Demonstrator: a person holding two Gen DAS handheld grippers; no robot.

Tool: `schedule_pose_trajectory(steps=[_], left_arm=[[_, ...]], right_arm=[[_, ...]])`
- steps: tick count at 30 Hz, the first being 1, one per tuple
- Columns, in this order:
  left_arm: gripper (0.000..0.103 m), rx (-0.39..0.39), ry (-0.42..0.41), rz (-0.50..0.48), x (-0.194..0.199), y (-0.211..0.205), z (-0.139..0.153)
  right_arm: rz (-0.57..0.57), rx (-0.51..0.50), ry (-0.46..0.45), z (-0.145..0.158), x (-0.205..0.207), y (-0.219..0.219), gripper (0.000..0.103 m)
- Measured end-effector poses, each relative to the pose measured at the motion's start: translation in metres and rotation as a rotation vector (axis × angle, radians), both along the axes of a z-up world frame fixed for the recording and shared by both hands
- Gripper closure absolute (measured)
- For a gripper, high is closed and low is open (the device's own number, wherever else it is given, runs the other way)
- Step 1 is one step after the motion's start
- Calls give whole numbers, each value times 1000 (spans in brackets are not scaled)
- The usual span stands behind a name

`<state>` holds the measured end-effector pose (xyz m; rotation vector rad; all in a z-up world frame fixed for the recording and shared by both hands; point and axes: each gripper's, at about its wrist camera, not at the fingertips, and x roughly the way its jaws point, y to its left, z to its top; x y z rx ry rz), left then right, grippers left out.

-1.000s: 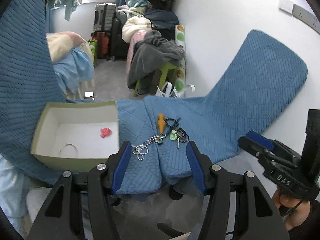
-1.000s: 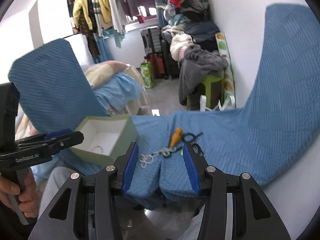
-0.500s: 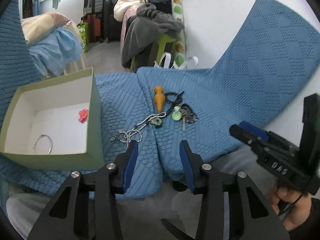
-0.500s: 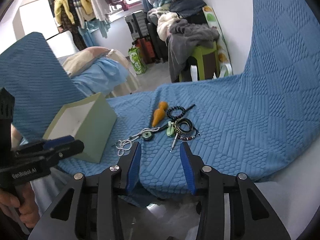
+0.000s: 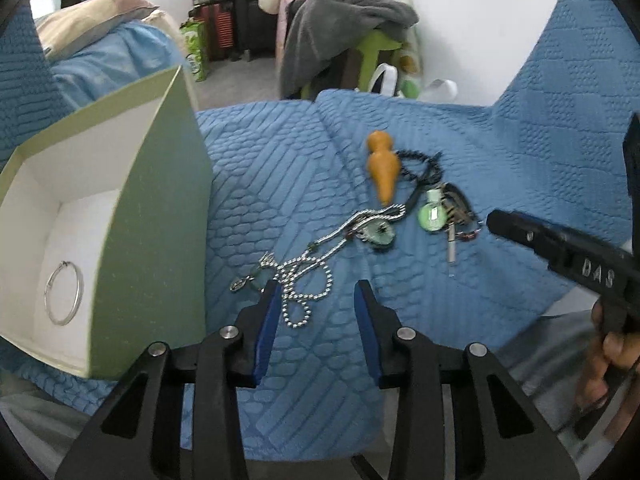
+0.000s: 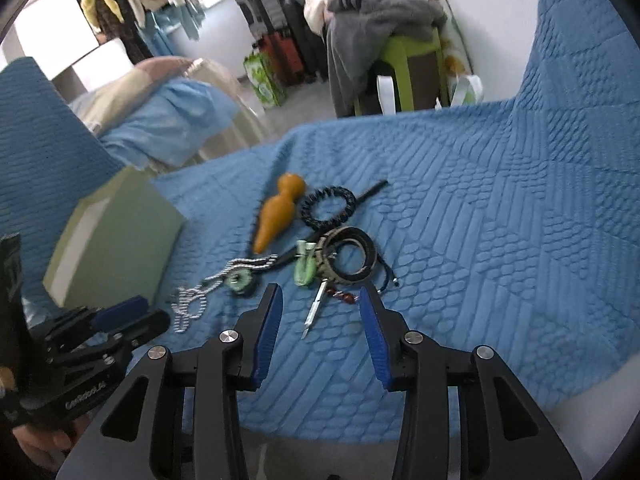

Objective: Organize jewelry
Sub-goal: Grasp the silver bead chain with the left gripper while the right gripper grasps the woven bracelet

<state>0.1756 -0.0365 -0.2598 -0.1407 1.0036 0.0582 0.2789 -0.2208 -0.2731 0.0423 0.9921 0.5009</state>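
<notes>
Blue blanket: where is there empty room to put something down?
Bare blanket lies right of the black bracelets, and between the green box and ball chain. It is crowded around the orange gourd.

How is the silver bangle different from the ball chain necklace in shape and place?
The silver bangle is one stiff round ring; the ball chain necklace is limp, lying in loose loops. The bangle lies inside the green box; the necklace lies outside on the blue quilt, at the open left gripper. Both are silver-coloured.
</notes>
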Motion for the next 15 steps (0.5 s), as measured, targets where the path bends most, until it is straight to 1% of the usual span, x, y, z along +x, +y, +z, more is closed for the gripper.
schedule_pose_trajectory(steps=[2,4,6,9,15], left_arm=[[64,34,11,4,1,-2,-8],[58,51,33,6,3,-4,-17],[54,61,41,0,4,-7,-23],[53,119,41,1,5,-13,-29],[53,171,-23,66,-3,-15,-29]], right_arm=[[-4,-28,4,-5,9,1,65],[-10,-34,21,-12,19,0,65],[-16,-36,44,-18,27,-1,65],[-10,-40,56,-23,32,0,65],[7,-31,64,-29,38,5,65]])
